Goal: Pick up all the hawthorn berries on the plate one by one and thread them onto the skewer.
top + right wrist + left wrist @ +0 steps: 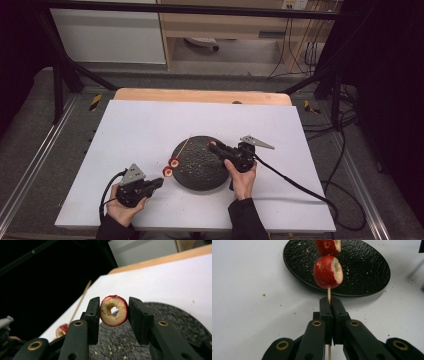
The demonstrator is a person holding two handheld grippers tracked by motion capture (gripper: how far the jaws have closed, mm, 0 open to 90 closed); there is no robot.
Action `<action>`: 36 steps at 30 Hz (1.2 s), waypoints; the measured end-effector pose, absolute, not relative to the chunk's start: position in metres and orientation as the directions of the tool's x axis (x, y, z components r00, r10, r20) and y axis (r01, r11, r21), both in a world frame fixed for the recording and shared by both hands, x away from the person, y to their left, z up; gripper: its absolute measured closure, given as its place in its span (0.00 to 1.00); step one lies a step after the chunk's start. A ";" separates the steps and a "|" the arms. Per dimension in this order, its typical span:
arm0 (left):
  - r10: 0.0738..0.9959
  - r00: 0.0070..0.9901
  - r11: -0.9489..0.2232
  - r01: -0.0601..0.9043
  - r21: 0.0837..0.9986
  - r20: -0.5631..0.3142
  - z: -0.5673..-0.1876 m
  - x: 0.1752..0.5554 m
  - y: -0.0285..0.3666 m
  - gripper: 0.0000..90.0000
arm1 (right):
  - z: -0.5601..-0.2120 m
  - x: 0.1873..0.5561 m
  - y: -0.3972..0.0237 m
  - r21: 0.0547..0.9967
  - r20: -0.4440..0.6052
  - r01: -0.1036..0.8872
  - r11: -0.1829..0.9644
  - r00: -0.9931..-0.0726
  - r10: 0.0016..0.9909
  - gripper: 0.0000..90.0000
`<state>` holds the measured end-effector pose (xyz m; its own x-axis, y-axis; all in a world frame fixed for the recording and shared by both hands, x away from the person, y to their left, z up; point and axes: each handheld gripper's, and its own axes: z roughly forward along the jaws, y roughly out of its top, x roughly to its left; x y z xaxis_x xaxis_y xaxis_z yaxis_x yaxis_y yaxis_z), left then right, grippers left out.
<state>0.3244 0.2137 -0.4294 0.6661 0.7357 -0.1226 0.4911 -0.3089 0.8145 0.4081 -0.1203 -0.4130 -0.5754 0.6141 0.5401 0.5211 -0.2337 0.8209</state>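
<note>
Here the left gripper (331,305) clamps a skewer (328,293) pointing toward the plate (367,272); the right gripper (113,312) holds a cored fruit (114,310).

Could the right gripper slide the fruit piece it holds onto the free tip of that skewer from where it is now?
Probably yes. The right gripper holds the cored fruit piece over the black plate, close to the skewer tip, with nothing between them; the left gripper clamps the skewer's other end.

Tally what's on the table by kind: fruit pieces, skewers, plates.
Red cored fruit pieces: 3, two on the skewer, one in the right tongs
Wooden skewers: 1, in the left tongs
Black plates: 1
Total: 5
</note>
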 end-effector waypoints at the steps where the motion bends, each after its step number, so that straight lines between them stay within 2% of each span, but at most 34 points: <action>1: 0.735 0.666 -0.306 0.489 0.817 -0.123 -0.429 0.325 0.213 0.98 | -0.411 0.408 -0.121 0.824 0.540 0.509 -0.248 -0.576 0.614 0.70; 19: 0.722 0.679 -0.301 0.478 0.825 -0.130 -0.423 0.324 0.185 0.98 | -0.393 0.414 -0.131 0.815 0.579 0.409 -0.410 -0.572 0.581 0.70; 36: 0.697 0.705 -0.307 0.459 0.834 -0.132 -0.416 0.325 0.159 0.98 | -0.390 0.421 -0.133 0.790 0.609 0.360 -0.496 -0.554 0.567 0.70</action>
